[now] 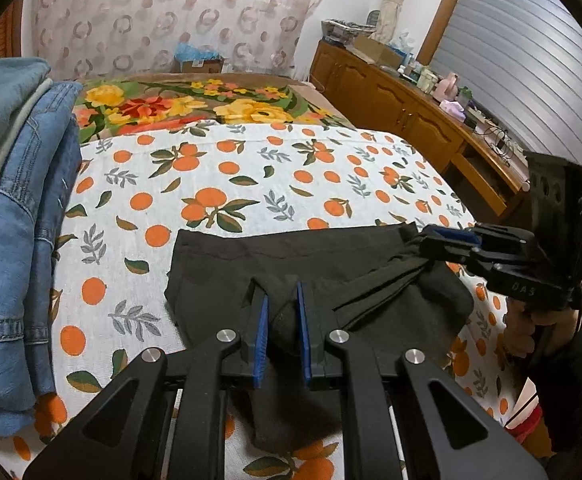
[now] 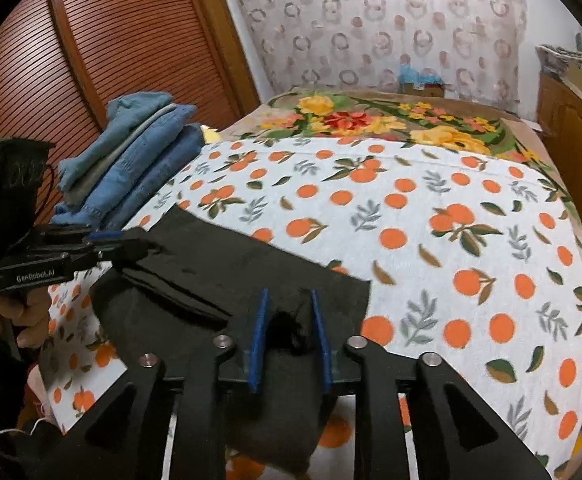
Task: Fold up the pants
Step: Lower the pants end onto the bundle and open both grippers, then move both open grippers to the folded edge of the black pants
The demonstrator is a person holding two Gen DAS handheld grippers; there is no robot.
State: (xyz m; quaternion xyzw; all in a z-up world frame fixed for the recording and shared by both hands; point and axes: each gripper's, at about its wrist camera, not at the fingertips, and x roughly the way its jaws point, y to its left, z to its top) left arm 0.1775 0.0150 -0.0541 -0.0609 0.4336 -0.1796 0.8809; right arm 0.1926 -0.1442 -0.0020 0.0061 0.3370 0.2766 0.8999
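Setting: a bed (image 1: 251, 176) covered by a white sheet printed with oranges and leaves; a flowered blanket (image 1: 195, 106) lies across its far end.
Pants: black pants (image 1: 291, 256), already folded into a compact block, lie near the bed's near edge, roughly midway along it.
Left hand-held gripper: the left hand-held gripper (image 1: 283, 312) is clamped on a bunch of the black cloth at the near side of the pants; its blue pads (image 1: 262, 320) press the fabric from both sides.
Right hand-held gripper: the right hand-held gripper (image 2: 289, 316) has black cloth between its blue pads, but the jaws stand a little apart. The fabric looks slack there, though the dark cloth makes it hard to be sure it is fully free.
Hands: a hand (image 2: 23, 312) grips the left tool's handle; a sleeved hand (image 1: 527, 332) grips the right one.
Other clothes: a stack of folded blue denim clothes (image 2: 143, 160) sits at the bed's left edge, well apart from the pants.
Stage: probably the end of a fold, with the cloth being set down.
Risk: if the left tool lifts away while clamped, it would drag the top layer and undo the fold. Cloth snagged on the right pads could skew the corner in the same way.
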